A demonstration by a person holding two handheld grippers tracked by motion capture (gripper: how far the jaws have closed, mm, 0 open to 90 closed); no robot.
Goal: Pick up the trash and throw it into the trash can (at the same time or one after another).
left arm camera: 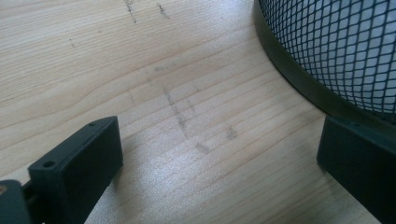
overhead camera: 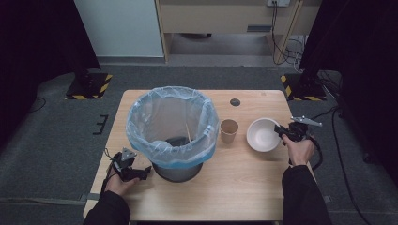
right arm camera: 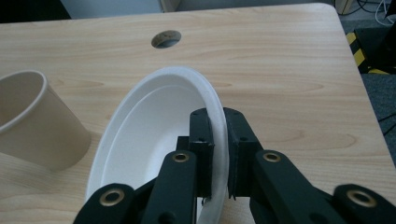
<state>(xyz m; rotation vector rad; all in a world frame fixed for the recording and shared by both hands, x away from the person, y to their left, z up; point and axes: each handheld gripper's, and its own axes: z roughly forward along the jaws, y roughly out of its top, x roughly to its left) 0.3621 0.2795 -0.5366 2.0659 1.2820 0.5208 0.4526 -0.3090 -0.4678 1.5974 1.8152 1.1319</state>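
R gripper clamping white bowl rim, L gripper idling open

Bowl sitting on table at R side, jaws pinching its near-right rim, one inside, one outside. Paper cup standing just beside bowl, btwn it and mesh bin w/ blue liner. L jaws spread wide, nothing btwn them, resting low next to bin base

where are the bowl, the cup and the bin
bowl (overhead camera: 261,136), high view, inside of its white base
cup (overhead camera: 228,132), high view, its brown side wall
bin (overhead camera: 176,170), high view, dark mesh wall below the blue liner
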